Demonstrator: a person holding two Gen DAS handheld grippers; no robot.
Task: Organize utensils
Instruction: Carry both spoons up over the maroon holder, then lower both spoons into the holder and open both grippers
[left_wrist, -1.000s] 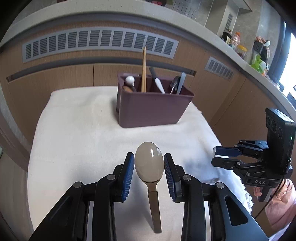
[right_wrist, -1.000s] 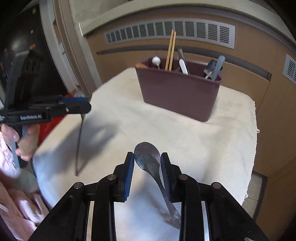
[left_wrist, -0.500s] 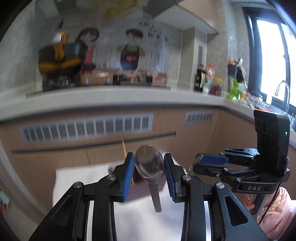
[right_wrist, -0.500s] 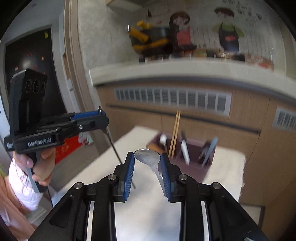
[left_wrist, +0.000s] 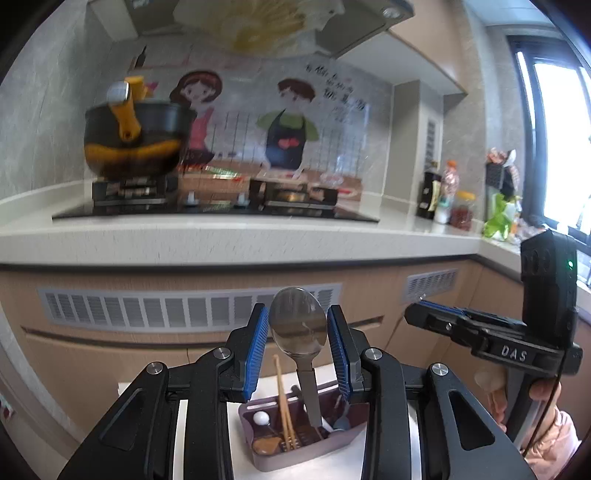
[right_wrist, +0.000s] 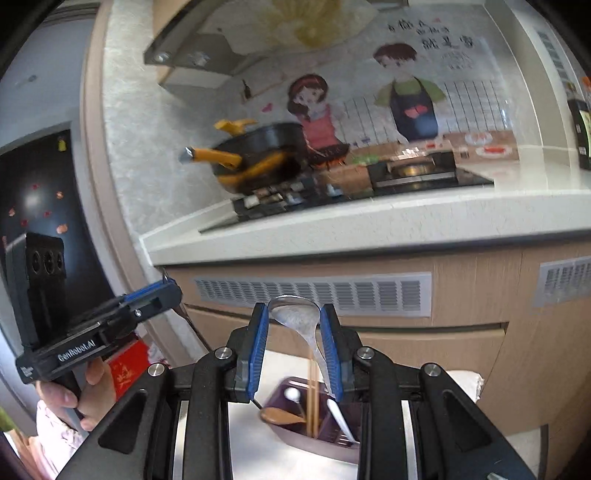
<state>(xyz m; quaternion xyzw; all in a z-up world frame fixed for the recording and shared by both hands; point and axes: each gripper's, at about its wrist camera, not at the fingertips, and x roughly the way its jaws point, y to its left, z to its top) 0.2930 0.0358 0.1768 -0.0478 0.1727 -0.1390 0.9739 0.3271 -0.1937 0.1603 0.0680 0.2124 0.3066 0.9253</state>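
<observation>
Left gripper (left_wrist: 298, 349): clamped on steel spoon (left_wrist: 297, 325)
Right gripper (right_wrist: 294, 345): clamped on metal ladle-spoon (right_wrist: 295, 314)
Caddy (left_wrist: 280, 454): below both

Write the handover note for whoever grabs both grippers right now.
Left gripper: shut on a spoon, bowl between the pads, handle hanging down.
Right gripper: shut on a second spoon, held the same way.
Both are held in the air above the purple caddy on the white cloth, which already holds chopsticks and other utensils.
Left to do: lower each spoon into a compartment and release.
</observation>
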